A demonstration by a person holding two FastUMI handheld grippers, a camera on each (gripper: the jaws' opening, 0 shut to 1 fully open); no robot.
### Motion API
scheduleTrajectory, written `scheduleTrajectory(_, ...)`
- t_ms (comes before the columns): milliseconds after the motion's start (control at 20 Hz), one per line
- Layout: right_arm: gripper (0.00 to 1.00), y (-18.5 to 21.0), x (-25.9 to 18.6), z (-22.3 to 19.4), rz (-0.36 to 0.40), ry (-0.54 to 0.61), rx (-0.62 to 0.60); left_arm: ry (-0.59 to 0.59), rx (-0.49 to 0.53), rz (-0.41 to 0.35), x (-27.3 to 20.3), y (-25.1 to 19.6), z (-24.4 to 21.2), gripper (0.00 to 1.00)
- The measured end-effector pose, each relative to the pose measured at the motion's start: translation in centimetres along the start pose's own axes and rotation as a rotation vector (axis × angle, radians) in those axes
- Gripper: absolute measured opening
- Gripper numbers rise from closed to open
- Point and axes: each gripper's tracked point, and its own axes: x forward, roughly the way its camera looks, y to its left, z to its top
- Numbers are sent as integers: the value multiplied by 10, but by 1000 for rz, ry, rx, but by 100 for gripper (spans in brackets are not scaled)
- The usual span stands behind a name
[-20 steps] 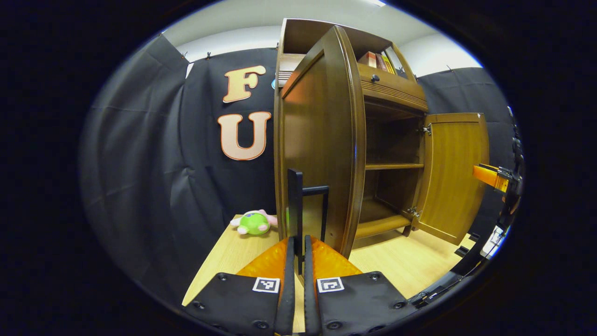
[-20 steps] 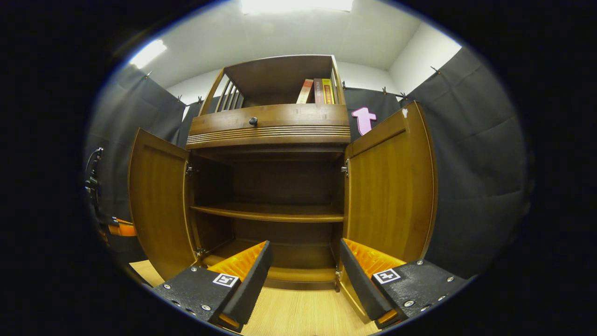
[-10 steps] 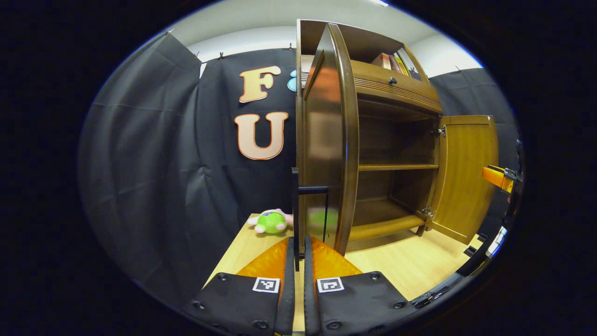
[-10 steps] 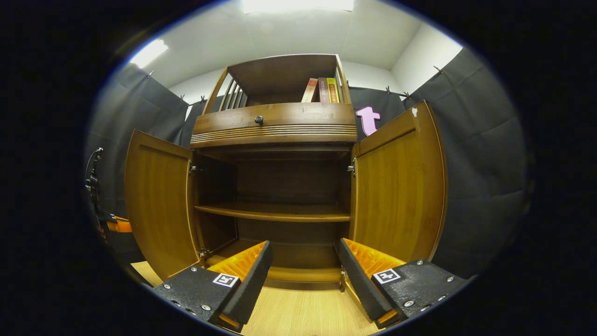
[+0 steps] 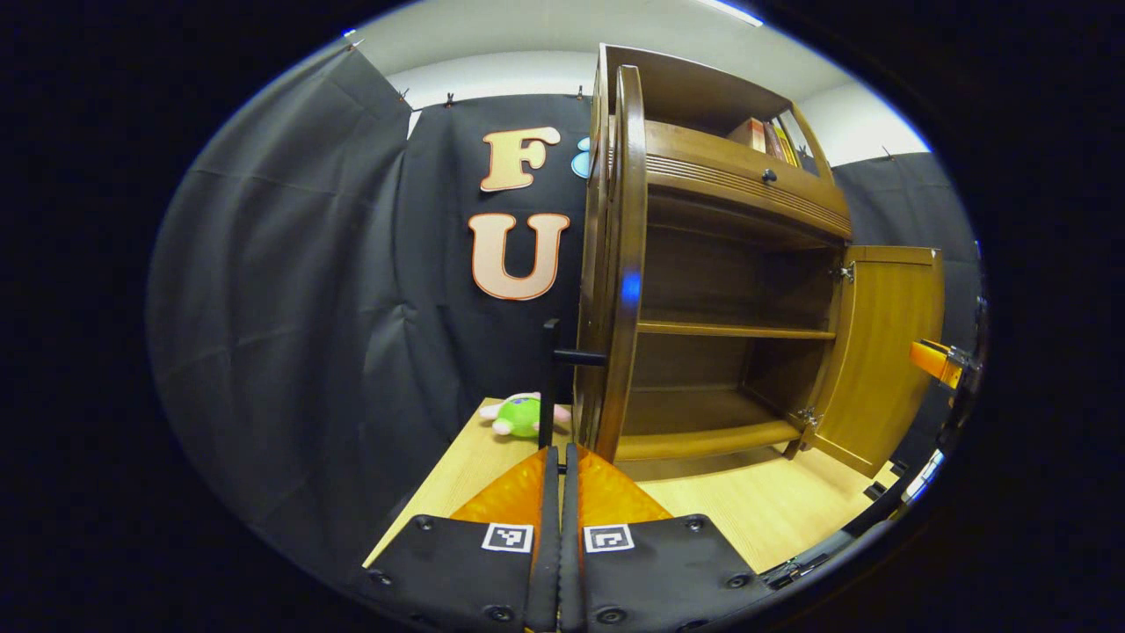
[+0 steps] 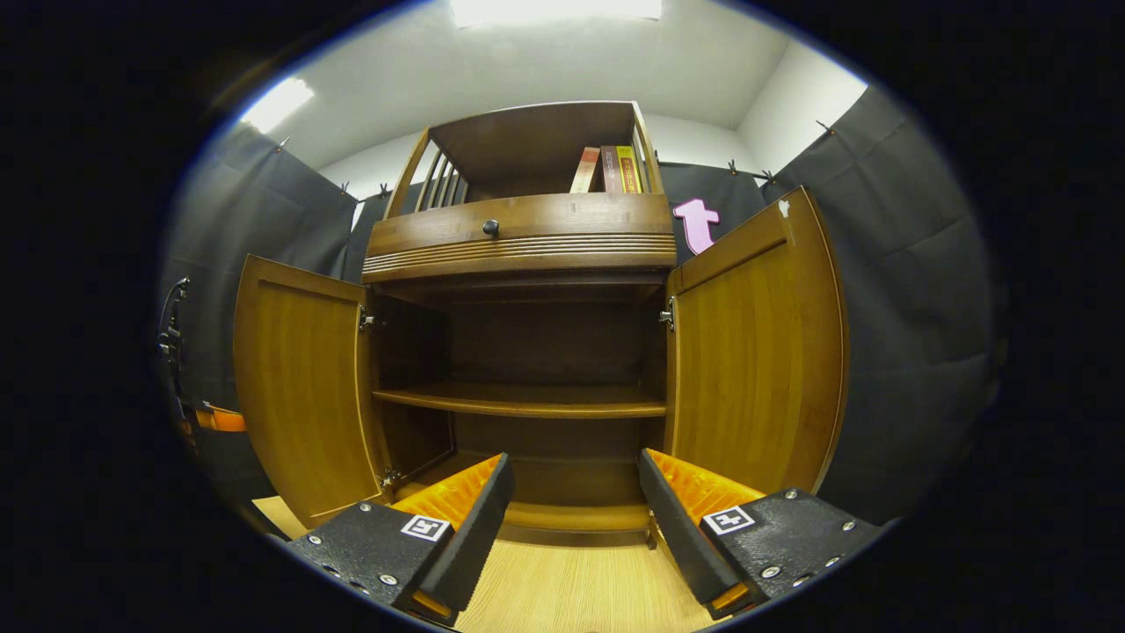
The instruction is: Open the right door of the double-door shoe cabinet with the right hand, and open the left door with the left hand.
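The wooden shoe cabinet [image 6: 527, 352] stands with both doors swung out. In the left gripper view the left door [image 5: 620, 264] shows edge-on, and my left gripper [image 5: 560, 457] is shut on its black bar handle [image 5: 550, 378]. The right door [image 5: 888, 352] hangs wide at the far right, with the right gripper [image 5: 936, 360] beside it. In the right gripper view my right gripper [image 6: 576, 492] is open in front of the cabinet's bottom shelf, holding nothing, between the left door [image 6: 299, 387] and the right door [image 6: 756, 352]. The left gripper [image 6: 215, 420] peeks out behind the left door.
A green plush toy [image 5: 518, 415] lies on the light wooden surface [image 5: 773, 510] left of the cabinet. Above the doors are a drawer with a dark knob [image 6: 490, 228] and a top shelf with books [image 6: 606, 170]. Black cloth walls close in on both sides.
The left door has swung farther open with my left gripper on its handle, turning from angled to edge-on in the left gripper view. The right gripper stays open, nearly still.
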Motion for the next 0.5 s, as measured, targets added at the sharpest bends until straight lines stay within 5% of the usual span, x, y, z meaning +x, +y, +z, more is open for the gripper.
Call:
scheduleTrajectory(250,89,-4,-1,1,-1,-4,5,-28,23,8,-24,-17,14,8)
scheduleTrajectory(300,100,-6,0,1,-3,-3,6,-42,34,7,-28,-23,21,7)
scheduleTrajectory(500,100,-10,0,1,-6,10,7,-87,73,12,-42,-49,47,3)
